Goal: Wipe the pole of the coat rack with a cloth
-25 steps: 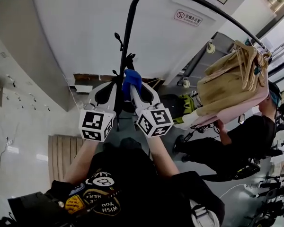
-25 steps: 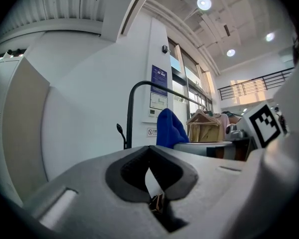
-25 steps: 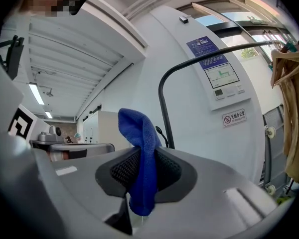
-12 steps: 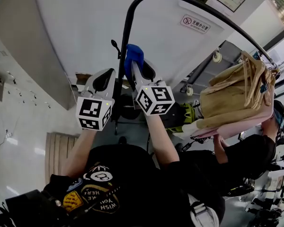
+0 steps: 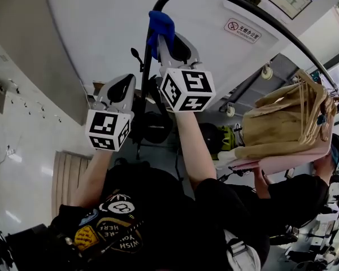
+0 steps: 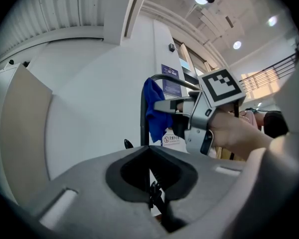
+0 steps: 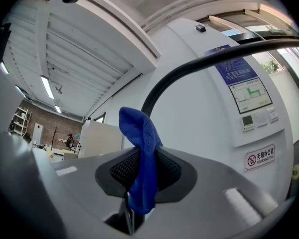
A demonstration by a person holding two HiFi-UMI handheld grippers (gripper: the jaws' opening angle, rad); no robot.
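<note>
The cloth point(image 5: 161, 26) sat against the pole point(image 5: 145, 66) just below its upper bend, pinched in the right gripper point(image 5: 163, 37) on the pole's right side. The left gripper point(image 5: 129, 86) was lower, on the pole's left, its closed jaws seemingly touching it. Hung clothes point(image 5: 282, 123) lay well right of the pole, and a wall sign point(image 5: 242, 30) was behind it.

black T-shirt point(image 5: 137, 219): "WISH YOU", "HERE", upside down | white wall sign with red prohibition circle point(image 5: 242, 30): print too small
</note>
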